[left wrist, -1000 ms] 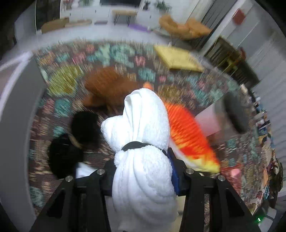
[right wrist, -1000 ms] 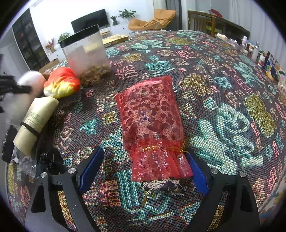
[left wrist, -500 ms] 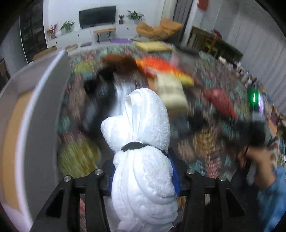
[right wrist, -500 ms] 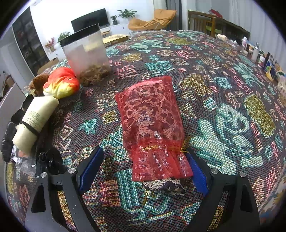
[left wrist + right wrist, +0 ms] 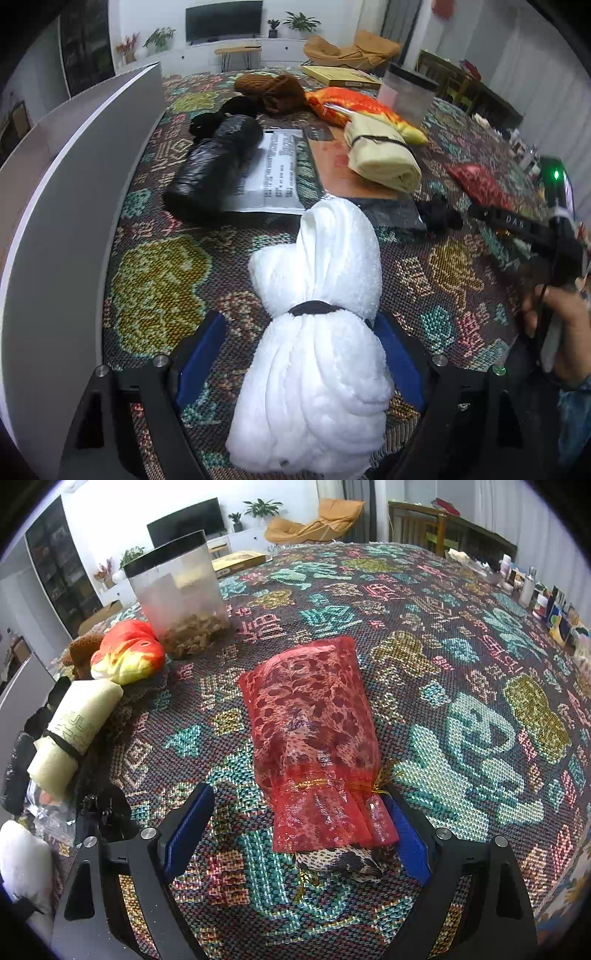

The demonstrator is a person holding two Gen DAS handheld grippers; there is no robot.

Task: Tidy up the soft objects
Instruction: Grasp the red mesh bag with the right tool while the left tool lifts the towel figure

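Now we see our left gripper (image 5: 301, 354) with its jaws just having opened, blue pads clear of the white towel bundle (image 5: 314, 354) lying between them on the patterned cloth (image 5: 159, 280). Our right gripper (image 5: 295, 827) stands spread around the red mesh bag (image 5: 314, 734), one pad touching it.

My left gripper (image 5: 301, 354) has black angular arms with blue pads (image 5: 201, 356) and silver screws. My right gripper (image 5: 299, 830) is built the same; seen from the left, its black body carries a green light, a thin cable, and my blue denim-like sleeve (image 5: 574, 413).
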